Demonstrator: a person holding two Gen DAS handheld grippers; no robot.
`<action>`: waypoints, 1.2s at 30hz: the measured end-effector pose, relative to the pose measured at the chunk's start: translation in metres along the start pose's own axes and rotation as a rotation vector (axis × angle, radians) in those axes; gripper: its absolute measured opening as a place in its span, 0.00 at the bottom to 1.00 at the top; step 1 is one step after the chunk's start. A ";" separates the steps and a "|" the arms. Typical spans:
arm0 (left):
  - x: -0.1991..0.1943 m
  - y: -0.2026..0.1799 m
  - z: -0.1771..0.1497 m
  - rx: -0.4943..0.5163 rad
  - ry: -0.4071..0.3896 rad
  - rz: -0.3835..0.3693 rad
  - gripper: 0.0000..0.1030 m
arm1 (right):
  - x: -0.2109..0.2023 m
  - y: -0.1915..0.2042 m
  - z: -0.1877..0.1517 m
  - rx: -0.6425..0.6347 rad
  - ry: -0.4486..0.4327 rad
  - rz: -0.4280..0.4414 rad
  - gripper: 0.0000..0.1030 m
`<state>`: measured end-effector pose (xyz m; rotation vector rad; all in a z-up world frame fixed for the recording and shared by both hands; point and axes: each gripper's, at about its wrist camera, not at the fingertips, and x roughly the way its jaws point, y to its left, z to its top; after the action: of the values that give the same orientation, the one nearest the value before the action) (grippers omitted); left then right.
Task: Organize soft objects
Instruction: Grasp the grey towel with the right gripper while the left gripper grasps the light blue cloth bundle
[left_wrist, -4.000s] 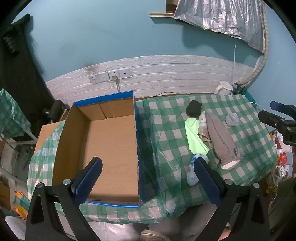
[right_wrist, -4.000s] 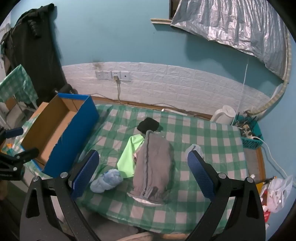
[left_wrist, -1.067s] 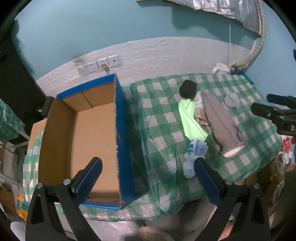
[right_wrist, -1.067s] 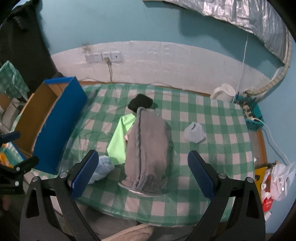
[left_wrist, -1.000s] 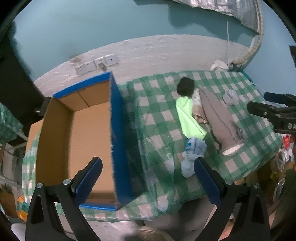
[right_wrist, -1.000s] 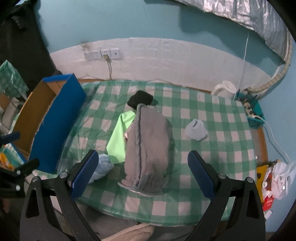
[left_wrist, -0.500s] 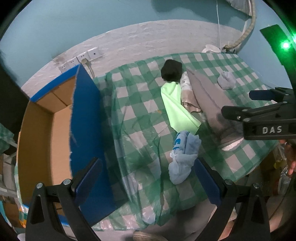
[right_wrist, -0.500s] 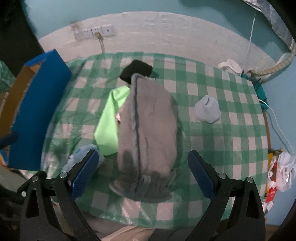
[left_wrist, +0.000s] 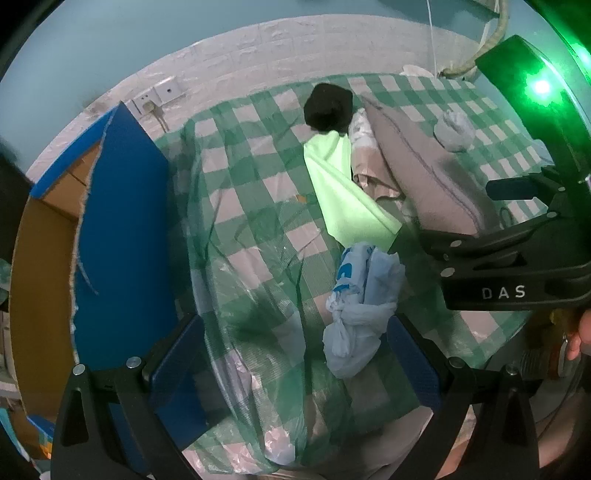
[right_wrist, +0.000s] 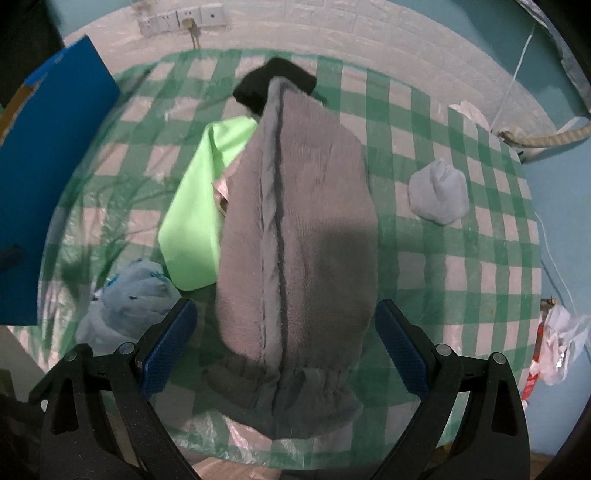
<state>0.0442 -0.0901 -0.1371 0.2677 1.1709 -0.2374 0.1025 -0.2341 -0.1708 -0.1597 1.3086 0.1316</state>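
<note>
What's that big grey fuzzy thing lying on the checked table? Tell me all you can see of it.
The grey fleece garment looks soft and plush, folded into a long bundle with a seam running lengthwise and a gathered cuff at its near end. It lies flat on the checked tablecloth, overlapping a bright green cloth and a black item at its far end. Nothing grips it.

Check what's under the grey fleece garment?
Under the grey fleece garment: an edge of pale patterned cloth and green cloth peek out. The rest underneath is covered.

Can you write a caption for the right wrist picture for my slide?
Open right tongs hover above a folded grey fleece garment on the green checked tablecloth.
</note>
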 end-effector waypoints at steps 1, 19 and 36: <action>0.003 -0.001 0.000 0.002 0.008 -0.003 0.98 | 0.003 0.000 0.000 -0.002 0.010 -0.006 0.93; 0.023 -0.013 0.015 0.006 0.052 -0.037 0.97 | 0.013 -0.054 0.002 0.124 0.024 0.209 0.37; 0.042 -0.038 0.026 0.038 0.100 -0.021 0.91 | -0.023 -0.078 -0.015 0.140 -0.110 0.327 0.24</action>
<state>0.0699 -0.1364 -0.1702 0.3039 1.2697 -0.2672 0.0972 -0.3135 -0.1489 0.1802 1.2214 0.3212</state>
